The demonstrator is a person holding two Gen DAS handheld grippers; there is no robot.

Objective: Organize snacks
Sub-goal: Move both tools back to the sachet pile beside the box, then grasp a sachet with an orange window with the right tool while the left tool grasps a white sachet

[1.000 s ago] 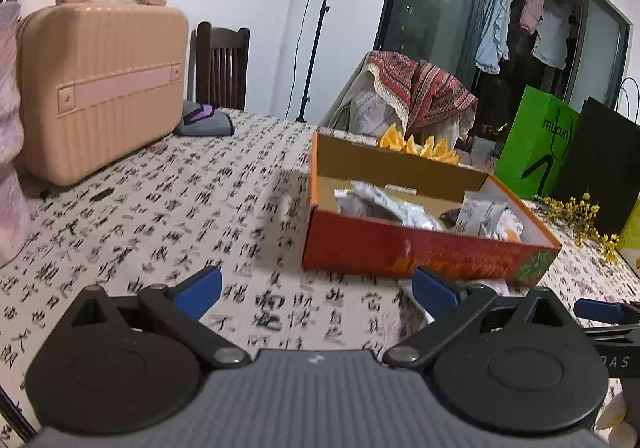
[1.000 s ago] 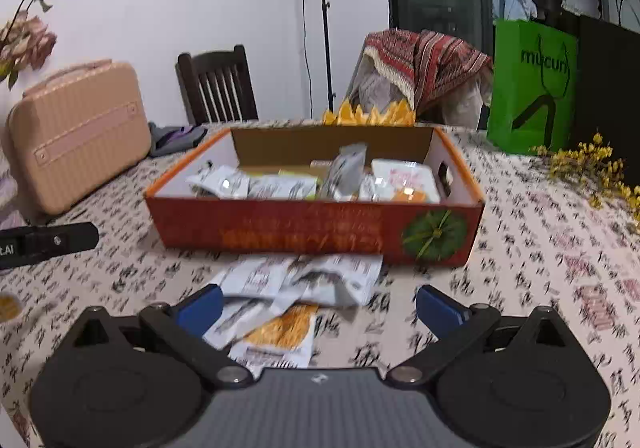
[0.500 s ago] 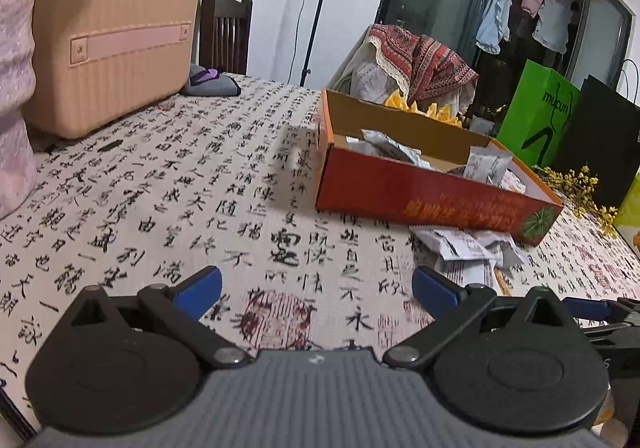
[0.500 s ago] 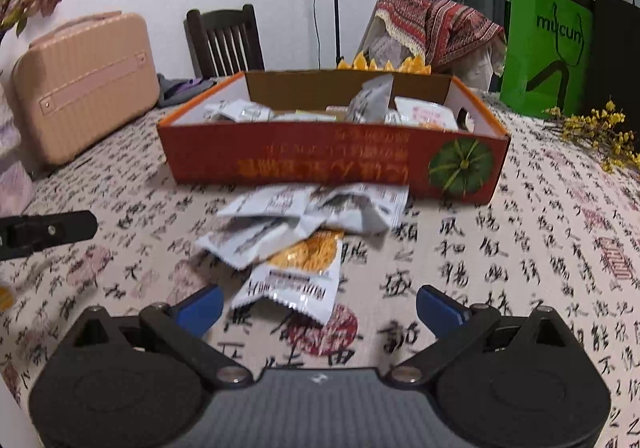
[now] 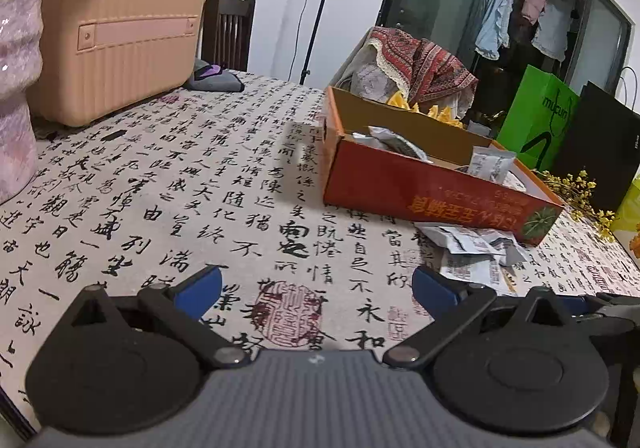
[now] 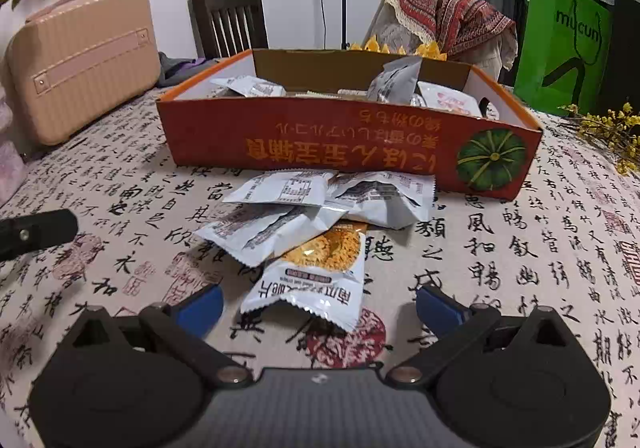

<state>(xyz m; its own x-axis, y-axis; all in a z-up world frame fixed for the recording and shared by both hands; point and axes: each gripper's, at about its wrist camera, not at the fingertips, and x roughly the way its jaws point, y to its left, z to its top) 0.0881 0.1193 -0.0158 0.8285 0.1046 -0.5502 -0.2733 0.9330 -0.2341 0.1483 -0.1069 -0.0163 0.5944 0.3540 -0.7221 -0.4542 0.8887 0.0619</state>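
An orange cardboard box (image 6: 348,144) (image 5: 432,196) sits mid-table with several snack packets (image 6: 394,82) inside. Loose white packets (image 6: 320,196) (image 5: 476,248) lie on the cloth before its front wall. Nearest me is a packet printed with an orange snack (image 6: 316,276). My right gripper (image 6: 318,300) is open, low over the table, its blue fingertips either side of that packet's near edge without touching it. My left gripper (image 5: 316,286) is open and empty over bare cloth, left of the pile. Its tip shows as a black bar (image 6: 36,232) in the right wrist view.
A beige case (image 5: 116,32) (image 6: 80,60) and a pale vase (image 5: 16,60) stand at the left. A green bag (image 6: 560,48), black bag (image 5: 600,144) and yellow flower sprigs (image 6: 608,132) line the right. A dark chair (image 6: 228,20) stands behind the table.
Both grippers dropped lower and drew back toward me. The orange-printed packet now lies between the right gripper's open fingers, and the box looks farther from the left gripper.
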